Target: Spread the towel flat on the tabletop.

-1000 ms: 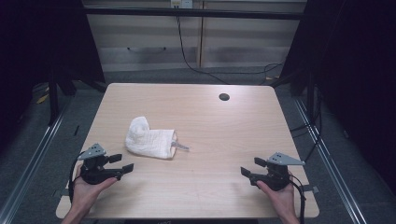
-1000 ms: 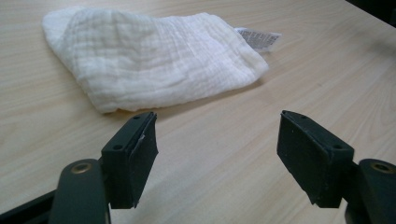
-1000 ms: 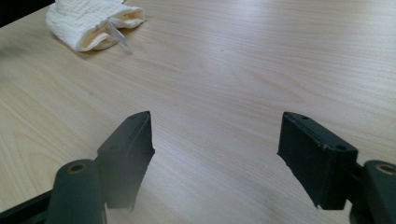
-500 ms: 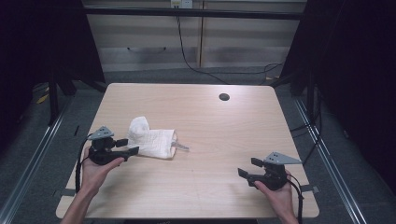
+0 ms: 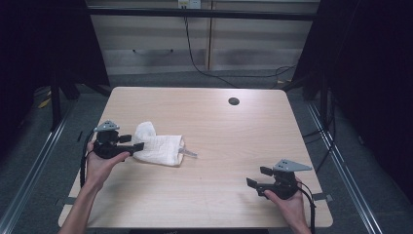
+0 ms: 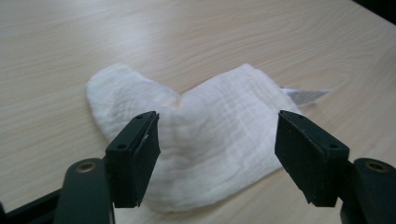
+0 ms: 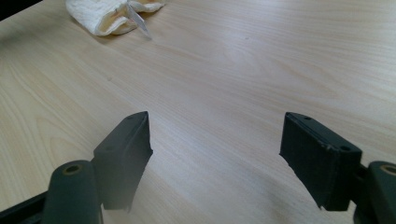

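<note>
A white oven mitt (image 5: 158,146) lies flat on the left half of the wooden table (image 5: 234,141), thumb toward the back and a small label (image 5: 187,153) sticking out of its cuff. My left gripper (image 5: 132,143) is open at the mitt's left end. In the left gripper view the mitt (image 6: 205,135) lies just beyond and between the wide-apart jaws, my left gripper (image 6: 217,144) holding nothing. My right gripper (image 5: 258,177) rests open near the table's front right; in the right gripper view my right gripper (image 7: 215,154) faces bare wood, the mitt (image 7: 109,14) far off.
A round cable hole (image 5: 234,101) is set in the table's back right part. Cabinets and trailing cables stand behind the table, and metal floor rails run along both sides.
My left gripper has moved forward and right from the front left edge up to the mitt's left end. My right gripper has barely shifted.
</note>
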The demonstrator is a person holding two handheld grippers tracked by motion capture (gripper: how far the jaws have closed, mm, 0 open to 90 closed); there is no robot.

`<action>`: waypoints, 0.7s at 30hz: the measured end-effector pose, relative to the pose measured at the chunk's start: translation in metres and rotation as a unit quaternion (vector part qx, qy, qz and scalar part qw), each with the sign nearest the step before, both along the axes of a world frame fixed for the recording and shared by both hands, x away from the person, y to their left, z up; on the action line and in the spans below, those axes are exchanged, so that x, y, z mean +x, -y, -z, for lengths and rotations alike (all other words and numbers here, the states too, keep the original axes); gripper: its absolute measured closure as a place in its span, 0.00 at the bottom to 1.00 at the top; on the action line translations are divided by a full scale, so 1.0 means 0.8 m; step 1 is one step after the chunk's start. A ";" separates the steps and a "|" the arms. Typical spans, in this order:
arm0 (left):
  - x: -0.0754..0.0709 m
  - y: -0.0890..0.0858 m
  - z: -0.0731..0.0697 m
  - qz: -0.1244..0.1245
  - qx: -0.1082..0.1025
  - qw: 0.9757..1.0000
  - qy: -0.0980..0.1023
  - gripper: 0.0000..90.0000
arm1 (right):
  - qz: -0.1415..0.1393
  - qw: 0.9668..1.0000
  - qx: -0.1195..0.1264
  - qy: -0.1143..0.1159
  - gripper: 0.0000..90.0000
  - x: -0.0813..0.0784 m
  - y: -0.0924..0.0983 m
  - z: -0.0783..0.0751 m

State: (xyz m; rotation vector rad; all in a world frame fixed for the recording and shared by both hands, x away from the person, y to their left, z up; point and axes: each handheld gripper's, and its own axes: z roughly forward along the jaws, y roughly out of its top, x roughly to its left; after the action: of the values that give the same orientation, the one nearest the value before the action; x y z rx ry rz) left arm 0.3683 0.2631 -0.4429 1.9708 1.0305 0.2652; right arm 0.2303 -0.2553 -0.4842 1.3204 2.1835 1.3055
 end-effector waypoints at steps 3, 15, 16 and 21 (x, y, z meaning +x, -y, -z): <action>0.012 -0.002 0.012 0.000 0.001 1.000 -0.006 0.41 | -0.004 1.000 0.000 0.001 0.26 0.000 -0.001 0.000; 0.038 0.010 0.051 0.010 0.040 0.999 -0.034 0.44 | -0.017 1.000 -0.006 -0.016 0.25 0.001 -0.004 0.003; 0.038 0.010 0.051 0.010 0.040 0.999 -0.034 0.48 | -0.018 1.000 -0.006 -0.017 0.25 0.001 -0.004 0.004; 0.040 0.016 0.061 0.024 0.054 0.998 -0.034 0.75 | -0.020 0.999 -0.012 -0.022 0.24 -0.001 -0.006 0.005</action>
State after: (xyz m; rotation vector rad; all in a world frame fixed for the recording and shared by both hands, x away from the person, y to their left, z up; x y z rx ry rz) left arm 0.4003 0.2506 -0.4914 2.1106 1.0306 0.2327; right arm 0.2292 -0.2507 -0.4885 1.3157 2.2586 1.2732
